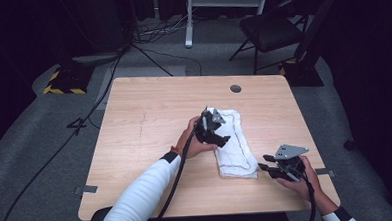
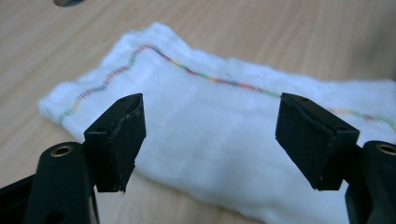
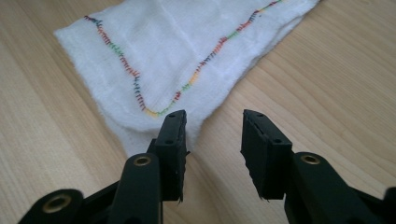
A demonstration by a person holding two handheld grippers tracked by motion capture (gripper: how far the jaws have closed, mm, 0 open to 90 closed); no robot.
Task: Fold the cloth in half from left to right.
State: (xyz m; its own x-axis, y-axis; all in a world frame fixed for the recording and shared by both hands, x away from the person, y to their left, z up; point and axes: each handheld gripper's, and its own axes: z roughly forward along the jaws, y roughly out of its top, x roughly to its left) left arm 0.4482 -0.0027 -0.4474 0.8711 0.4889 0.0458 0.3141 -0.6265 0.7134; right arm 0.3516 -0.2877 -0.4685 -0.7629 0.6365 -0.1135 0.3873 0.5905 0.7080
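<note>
Over on the left, the left gripper (image 1: 216, 131) hangs above the upper half of the cloth (image 1: 234, 154), its hand (image 1: 191, 139) coming in from the cloth's left edge. From its own view the left gripper (image 2: 210, 140) has its jaws spread wide with nothing pinched; the cloth (image 2: 224, 140) lies flat just below and ahead of them, filling the gap, and its multicoloured stitch line runs across beyond the fingertips. The cloth itself is a white folded strip, lying on the table (image 1: 149, 122) a little right of centre, long side running away from the person, bottom end near the front edge. Moving right, the right gripper (image 1: 263, 167) sits low just beside the cloth's bottom right corner, held by the right hand (image 1: 302, 178) and pointing left at it. In its own view the right gripper (image 3: 212, 149) has jaws partly apart and holding nothing; the cloth's (image 3: 177, 51) corner lies just ahead, its tip at the left jaw, bare wood between the pads. Whether that jaw touches the fabric, I cannot tell.
</note>
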